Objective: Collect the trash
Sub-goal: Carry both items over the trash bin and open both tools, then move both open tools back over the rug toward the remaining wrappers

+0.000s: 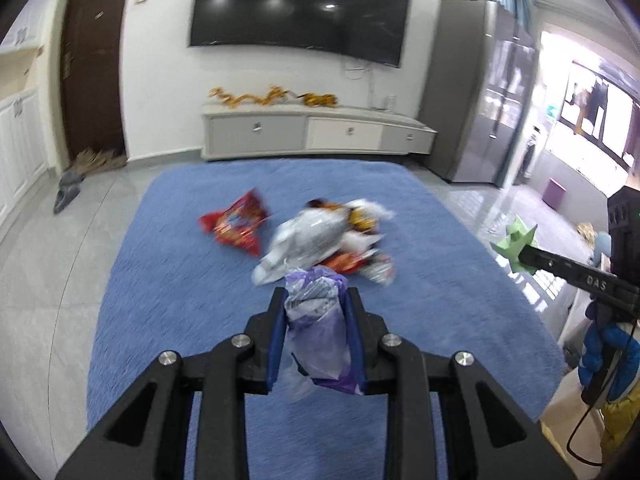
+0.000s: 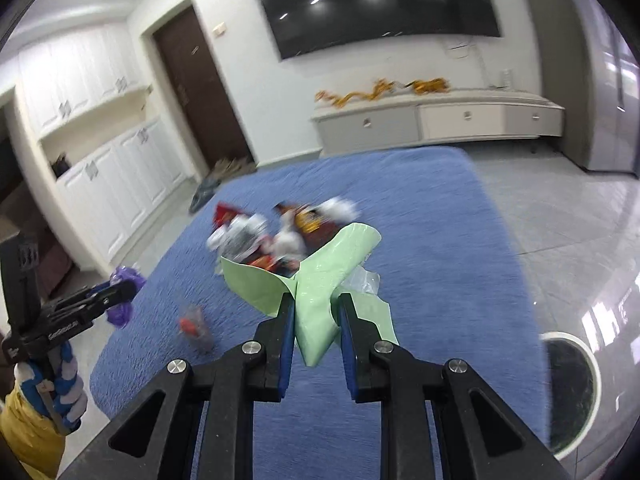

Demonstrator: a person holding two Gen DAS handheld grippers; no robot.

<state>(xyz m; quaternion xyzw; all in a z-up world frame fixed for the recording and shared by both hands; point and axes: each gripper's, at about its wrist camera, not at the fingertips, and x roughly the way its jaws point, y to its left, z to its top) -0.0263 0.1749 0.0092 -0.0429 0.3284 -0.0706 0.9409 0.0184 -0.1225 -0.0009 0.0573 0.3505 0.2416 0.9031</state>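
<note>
Midway through the cleanup: our left gripper (image 1: 316,304) jaws clamp a purple plastic bag (image 1: 320,332), our right gripper (image 2: 314,312) pinches green paper (image 2: 320,280); a pile of snack wrappers (image 1: 324,240) remains mid-rug (image 1: 168,280).

Rug (image 1: 168,280): blue, matt, rough pile cloth. Floor (image 2: 560,216): glossy smooth tile. Left tongs (image 1: 316,300): matt black plastic, bright metal pins. Purple bag (image 1: 320,328): thin, translucent plastic film. Green sheet (image 2: 320,292): smooth, slightly glossy. Wrappers (image 1: 320,236): shiny foil-like plastic.
</note>
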